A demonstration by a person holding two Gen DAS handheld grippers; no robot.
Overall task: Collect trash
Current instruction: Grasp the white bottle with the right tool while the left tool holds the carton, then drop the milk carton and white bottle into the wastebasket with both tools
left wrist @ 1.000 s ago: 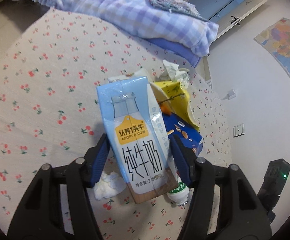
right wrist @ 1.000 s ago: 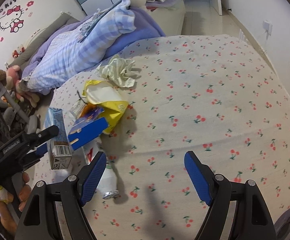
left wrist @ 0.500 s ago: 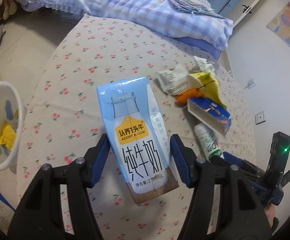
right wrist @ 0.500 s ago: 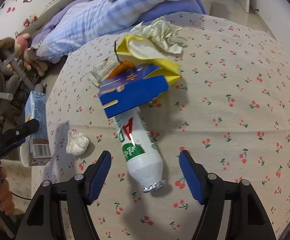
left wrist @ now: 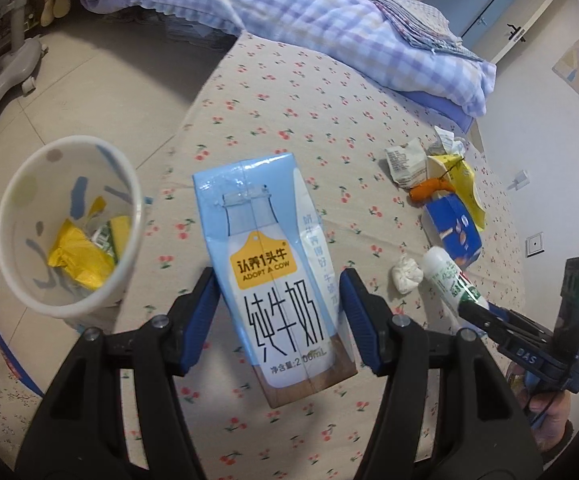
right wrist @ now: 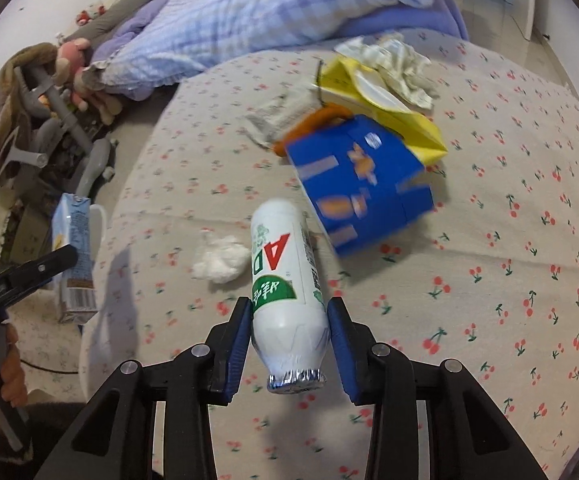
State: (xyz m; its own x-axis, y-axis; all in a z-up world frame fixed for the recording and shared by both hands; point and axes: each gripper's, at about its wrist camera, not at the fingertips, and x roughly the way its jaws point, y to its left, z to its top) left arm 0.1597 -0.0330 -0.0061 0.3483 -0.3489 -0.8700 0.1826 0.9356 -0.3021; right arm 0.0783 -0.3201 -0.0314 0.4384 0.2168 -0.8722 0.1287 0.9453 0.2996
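My left gripper (left wrist: 277, 316) is shut on a light blue milk carton (left wrist: 273, 264) and holds it above the bed's edge, right of a white trash bin (left wrist: 69, 224) on the floor. My right gripper (right wrist: 287, 332) is shut on a white AD yogurt bottle (right wrist: 283, 280) lying on the cherry-print bedspread (right wrist: 509, 280), foil cap toward the camera. Beyond the bottle lie a blue box (right wrist: 361, 196), a yellow bag (right wrist: 385, 112), an orange peel (right wrist: 317, 120), crumpled paper (right wrist: 393, 60) and a white tissue ball (right wrist: 221, 260). The carton also shows in the right wrist view (right wrist: 73, 252).
The bin holds yellow wrappers (left wrist: 81, 256). A checked purple quilt (left wrist: 289, 12) lies along the bed's far side. A grey stroller frame (left wrist: 5, 56) stands on the tiled floor. A wall with a socket (left wrist: 535, 244) is at the right.
My left gripper has carried the carton left, toward the bin, which has come fully into view. My right gripper has moved forward and closed on the yogurt bottle.
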